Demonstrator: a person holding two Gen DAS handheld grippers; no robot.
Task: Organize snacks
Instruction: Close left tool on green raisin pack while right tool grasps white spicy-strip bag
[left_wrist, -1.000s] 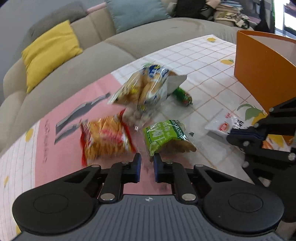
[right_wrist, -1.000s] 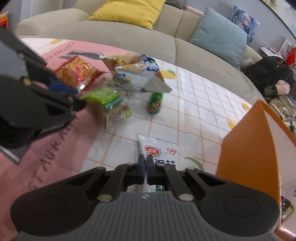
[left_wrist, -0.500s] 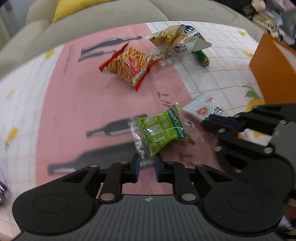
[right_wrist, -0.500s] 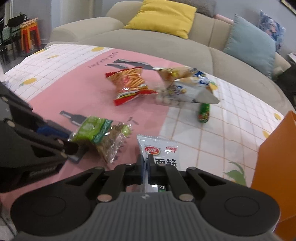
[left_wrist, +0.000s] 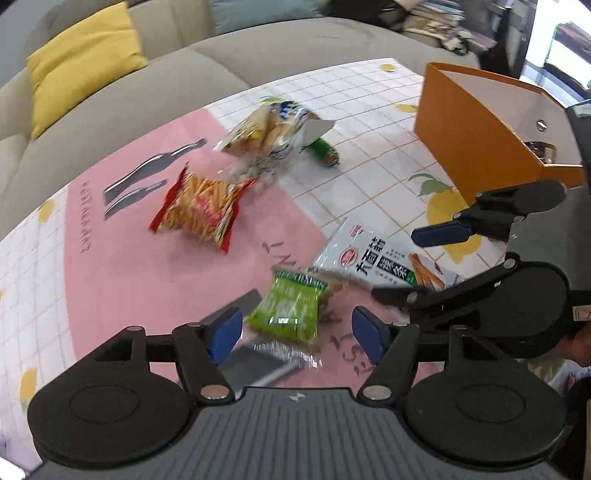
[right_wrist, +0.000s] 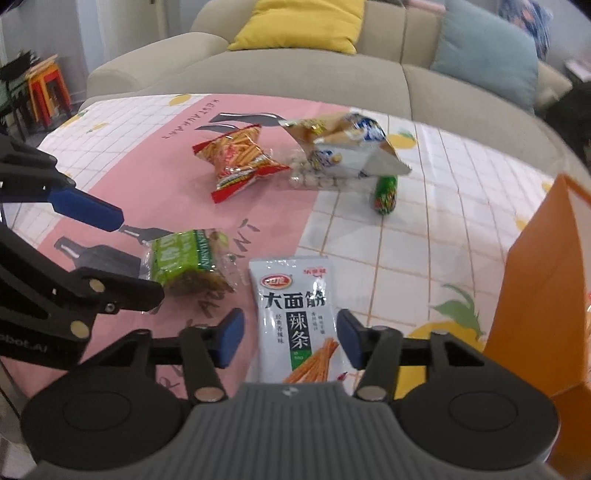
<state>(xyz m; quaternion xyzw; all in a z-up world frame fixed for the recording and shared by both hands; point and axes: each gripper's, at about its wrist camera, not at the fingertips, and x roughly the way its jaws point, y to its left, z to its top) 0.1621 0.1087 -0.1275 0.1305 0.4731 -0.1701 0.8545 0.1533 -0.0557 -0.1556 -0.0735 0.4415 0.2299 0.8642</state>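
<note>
The desk (right_wrist: 424, 236) carries an orange box (left_wrist: 476, 136) at its right. The white packet (right_wrist: 295, 314) lies flat between the spread jaws of the right hand-held gripper (right_wrist: 288, 338). The smaller green packet (left_wrist: 286, 310) lies between the left hand-held gripper (left_wrist: 297, 334)'s parted jaws.

Beige sofa (right_wrist: 295, 70) at the far side, yellow cushion (right_wrist: 299, 24) and blue cushion (right_wrist: 484, 55) on it, orange stools (right_wrist: 46, 86) far left.

You see a green packet (left_wrist: 286, 310), a white pouch (right_wrist: 295, 314) with black characters, an orange box (left_wrist: 476, 147), and a pink-and-white grid cloth (right_wrist: 406, 236).
</note>
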